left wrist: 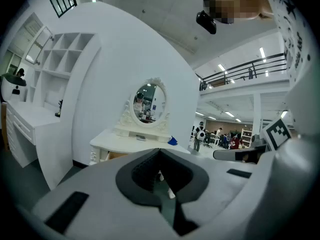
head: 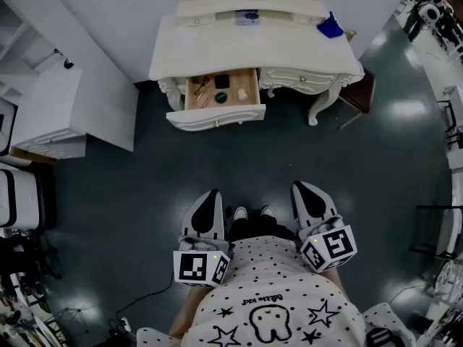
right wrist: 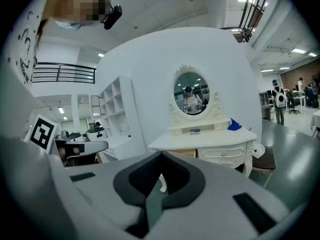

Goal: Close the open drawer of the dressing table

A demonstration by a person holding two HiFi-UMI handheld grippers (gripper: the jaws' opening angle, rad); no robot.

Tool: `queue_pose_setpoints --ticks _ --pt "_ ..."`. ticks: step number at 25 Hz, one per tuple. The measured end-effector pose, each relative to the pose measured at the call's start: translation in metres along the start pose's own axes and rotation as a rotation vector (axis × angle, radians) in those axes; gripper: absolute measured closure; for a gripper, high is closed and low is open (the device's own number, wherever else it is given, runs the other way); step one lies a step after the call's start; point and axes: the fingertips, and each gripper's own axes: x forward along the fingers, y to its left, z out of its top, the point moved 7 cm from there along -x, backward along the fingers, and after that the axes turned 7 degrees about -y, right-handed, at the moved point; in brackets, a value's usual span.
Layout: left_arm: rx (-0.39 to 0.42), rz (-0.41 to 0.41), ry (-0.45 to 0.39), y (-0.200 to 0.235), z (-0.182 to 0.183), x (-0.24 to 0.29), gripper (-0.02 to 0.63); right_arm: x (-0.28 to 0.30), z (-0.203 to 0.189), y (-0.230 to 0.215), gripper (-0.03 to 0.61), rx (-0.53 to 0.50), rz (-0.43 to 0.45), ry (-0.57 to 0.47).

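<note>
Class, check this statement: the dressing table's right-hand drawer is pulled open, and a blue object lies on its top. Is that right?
No. The head view shows the left-hand drawer pulled open; the right-hand drawer is shut. The blue object does lie on top.

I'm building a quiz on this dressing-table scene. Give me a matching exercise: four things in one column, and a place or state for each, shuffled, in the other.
Things:
1. cream dressing table's wood-lined drawer
2. small blue object
3. oval mirror in a carved cream frame
4. left tool

Places or states:
A. shut, empty, well short of the drawer
B. pulled out, small items inside
C. upright at the back of the tabletop
D. on the tabletop's right end

Pairs: 1-B, 2-D, 3-C, 4-A
</note>
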Motion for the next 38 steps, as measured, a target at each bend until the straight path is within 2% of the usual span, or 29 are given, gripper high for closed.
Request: queue_pose_setpoints --ticks 21,31,38 --pt "0.008 0.006 -0.02 -0.004 0.001 -0.004 0.601 -0.009 0.001 -0.004 0.569 -0.012 -0.005 -0.016" --pt "0.003 0.019 -0.074 -0.022 0.003 -0.004 0.601 -0.033 0.004 -0.025 0.569 0.034 0.004 -0.082" --pt "0.008 0.057 -0.109 -0.039 -0.007 -0.002 0.601 -0.06 -0.005 -0.053 0.569 0.032 -0.022 -0.068"
